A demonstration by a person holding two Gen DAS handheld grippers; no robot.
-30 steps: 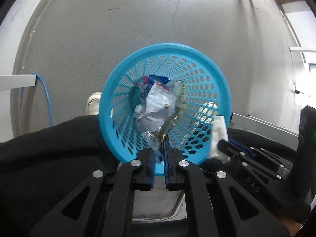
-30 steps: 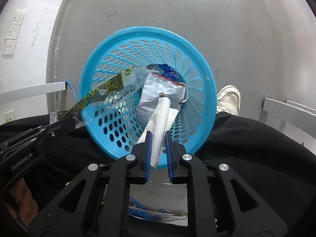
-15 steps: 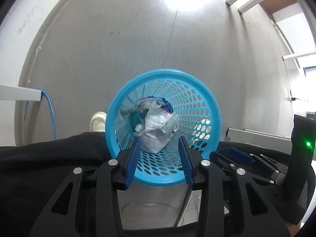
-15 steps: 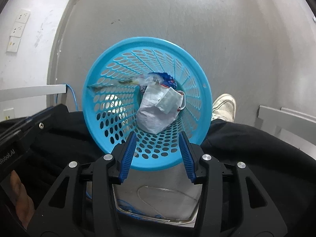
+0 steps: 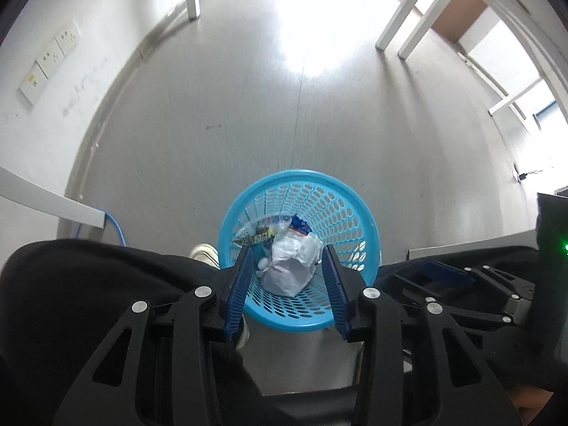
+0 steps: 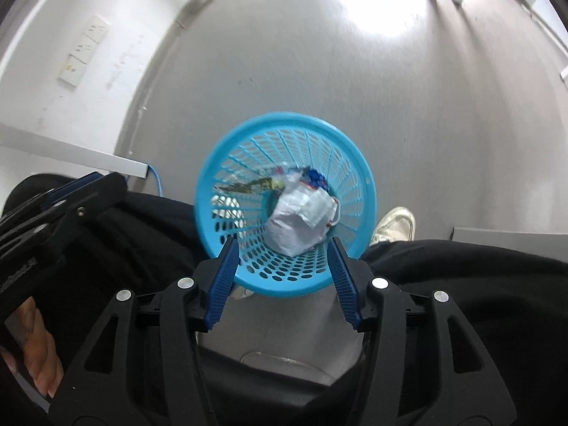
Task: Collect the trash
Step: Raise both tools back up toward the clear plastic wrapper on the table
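While both claws hang spread and empty over the blue basket, jaws just opened; lift clear without snagging its rim.

no legible text anywhere, printing on the wrapper in the basket too blurred to read

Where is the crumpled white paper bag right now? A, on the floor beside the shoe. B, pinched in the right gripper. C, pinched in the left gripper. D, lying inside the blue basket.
D: the white paper bag lies inside the blue basket, while the left gripper and right gripper stand open and empty above it.
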